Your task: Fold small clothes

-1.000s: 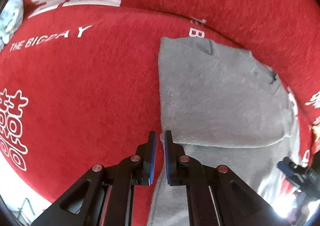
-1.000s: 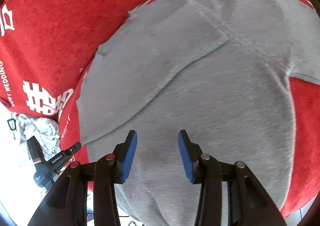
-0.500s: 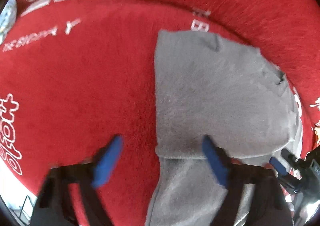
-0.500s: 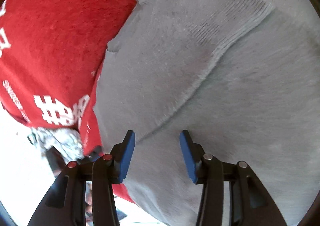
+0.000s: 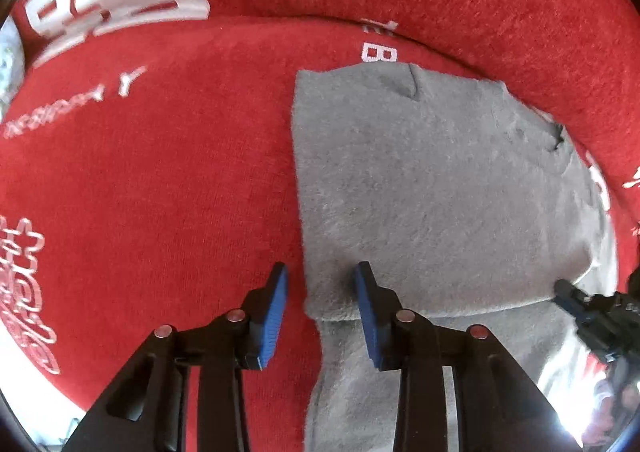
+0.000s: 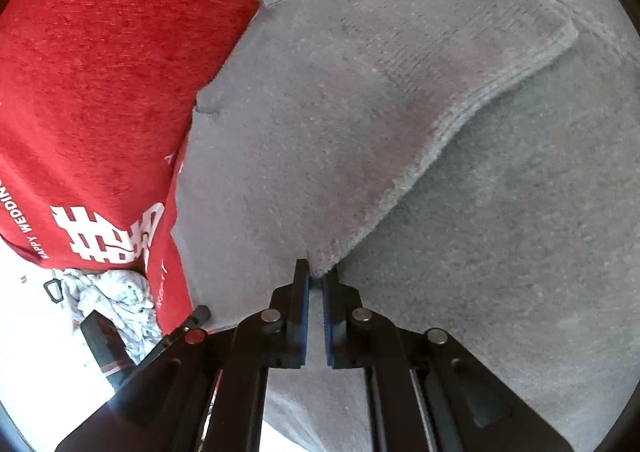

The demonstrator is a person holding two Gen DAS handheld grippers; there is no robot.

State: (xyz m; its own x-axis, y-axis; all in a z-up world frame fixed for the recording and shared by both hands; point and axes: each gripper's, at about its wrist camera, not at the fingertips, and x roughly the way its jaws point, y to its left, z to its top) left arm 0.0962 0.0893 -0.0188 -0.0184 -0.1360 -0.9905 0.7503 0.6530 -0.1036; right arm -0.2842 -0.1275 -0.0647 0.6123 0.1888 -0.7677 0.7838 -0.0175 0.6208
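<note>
A small grey garment [image 5: 432, 196] lies partly folded on a red blanket [image 5: 160, 180], its upper layer doubled over the lower one. My left gripper [image 5: 320, 272] is open, its blue pads either side of the folded layer's near left corner. In the right wrist view the garment [image 6: 360, 100] fills most of the frame, with a ribbed hem [image 6: 472, 108] running diagonally. My right gripper [image 6: 316, 276] is shut on the near corner of that folded hem layer.
The red blanket [image 6: 92, 64] carries white lettering and symbols. A crumpled white cloth [image 6: 116, 300] and a dark object [image 6: 104, 344] lie past the blanket's edge at lower left. The other gripper's tip [image 5: 588, 308] shows at the right of the left wrist view.
My left gripper was shut at the fold's corner, then opened wide. My right gripper moved down to the folded hem's corner and shut on it.
</note>
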